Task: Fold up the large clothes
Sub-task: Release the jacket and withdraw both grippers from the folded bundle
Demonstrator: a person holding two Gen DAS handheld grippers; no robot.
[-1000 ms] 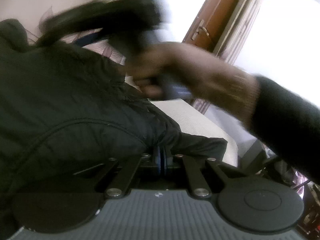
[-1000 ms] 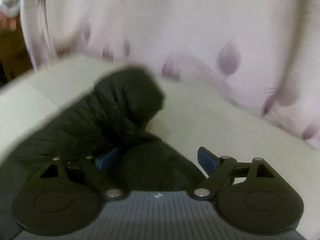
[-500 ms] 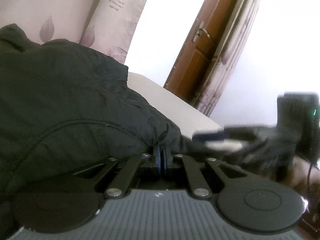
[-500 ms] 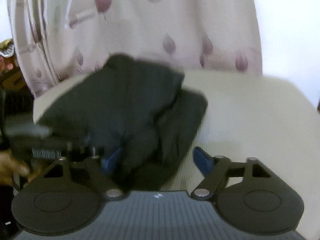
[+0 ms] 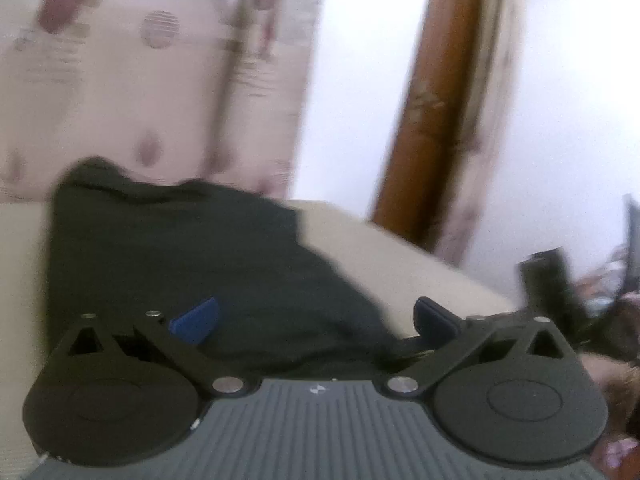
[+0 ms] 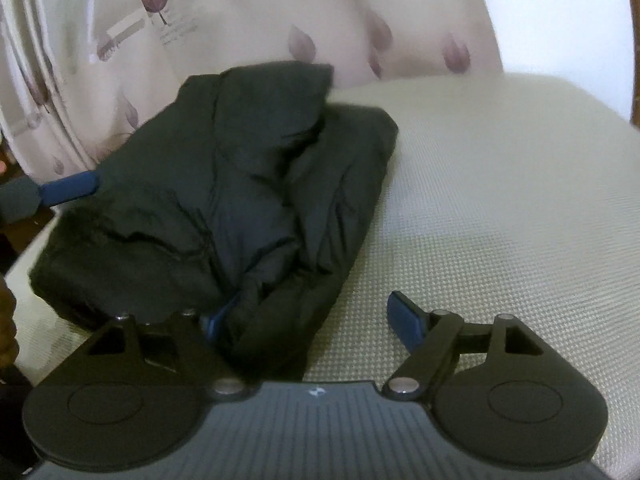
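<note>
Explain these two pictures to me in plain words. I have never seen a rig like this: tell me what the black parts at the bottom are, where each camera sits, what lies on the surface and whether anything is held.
No robot here: a person carries a hand-held two-finger gripper in each hand, with a wide-angle camera on each that looks forward along the fingers. The black discs and bars at the bottom of each picture are that gripper's own mechanism; the blue tips are its finger pads.

The left wrist view shows the left gripper, its jaws opening wide, gripping nothing. The right wrist view shows the right gripper, jaws opening and apart; one pad is partly hidden by cloth, but nothing is clamped.

On the cream textured surface lies a dark padded jacket, folded into a bundle. Behind hangs a pale curtain with a leaf print.
</note>
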